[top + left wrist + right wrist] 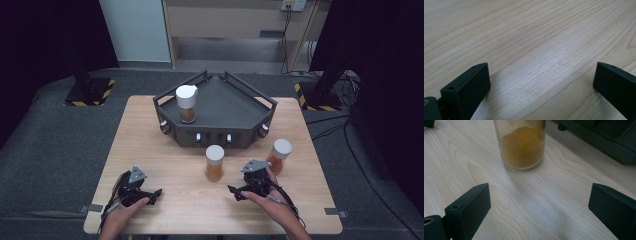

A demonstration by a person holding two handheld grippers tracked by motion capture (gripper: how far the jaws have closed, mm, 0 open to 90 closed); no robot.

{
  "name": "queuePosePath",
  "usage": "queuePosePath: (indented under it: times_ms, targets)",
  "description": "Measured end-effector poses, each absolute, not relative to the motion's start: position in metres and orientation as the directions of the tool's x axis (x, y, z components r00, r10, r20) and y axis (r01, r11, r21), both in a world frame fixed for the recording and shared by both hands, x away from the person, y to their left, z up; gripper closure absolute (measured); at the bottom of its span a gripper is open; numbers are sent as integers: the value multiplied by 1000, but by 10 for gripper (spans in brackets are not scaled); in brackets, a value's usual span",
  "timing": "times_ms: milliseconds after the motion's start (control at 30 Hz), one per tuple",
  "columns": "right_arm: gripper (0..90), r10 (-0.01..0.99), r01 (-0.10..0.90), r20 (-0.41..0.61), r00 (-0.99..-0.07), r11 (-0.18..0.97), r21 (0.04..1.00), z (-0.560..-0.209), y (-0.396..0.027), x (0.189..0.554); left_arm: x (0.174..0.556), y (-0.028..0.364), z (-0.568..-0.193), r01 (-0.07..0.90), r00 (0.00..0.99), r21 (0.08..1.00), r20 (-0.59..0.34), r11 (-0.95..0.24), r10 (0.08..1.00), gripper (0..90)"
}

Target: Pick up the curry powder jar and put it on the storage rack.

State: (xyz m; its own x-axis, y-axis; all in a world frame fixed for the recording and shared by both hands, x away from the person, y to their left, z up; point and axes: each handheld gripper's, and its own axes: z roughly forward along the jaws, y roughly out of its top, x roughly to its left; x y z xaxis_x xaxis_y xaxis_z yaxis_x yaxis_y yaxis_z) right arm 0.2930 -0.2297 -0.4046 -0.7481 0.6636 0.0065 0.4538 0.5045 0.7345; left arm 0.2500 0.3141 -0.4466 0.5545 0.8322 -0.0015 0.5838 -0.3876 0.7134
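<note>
Two glass jars of orange powder with white lids stand on the wooden table (165, 160): one in the middle (215, 162), one further right (278, 156). A third such jar (186, 103) stands inside the dark grey tray (240, 107) at the back. My right gripper (235, 194) is just in front of the middle jar, open; in the right gripper view (539, 190) that jar (522, 145) stands ahead of the wide-apart jaws, apart from them. My left gripper (154, 196) is near the front left, open over bare wood (541, 72).
The tray's front wall (599, 142) runs along the upper right of the right gripper view, close behind the jar. The table ends a short way behind both hands. Grey floor and black stands surround the table.
</note>
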Motion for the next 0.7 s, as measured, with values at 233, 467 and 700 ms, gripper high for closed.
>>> queuePosePath:
  times_ms: [233,467,700]
  targets:
    - [43,645,424,-16,-764,521,741,-392,-220,298,250,314,-447,584,553,713,-1,-387,833,0]
    - [44,631,397,-32,-775,527,752,-379,-212,300,250,314,-447,584,553,714,-2,-387,833,0]
    - [56,623,391,-25,-781,520,759,-369,-205,303,250,314,-447,584,553,714,-2,-387,833,0]
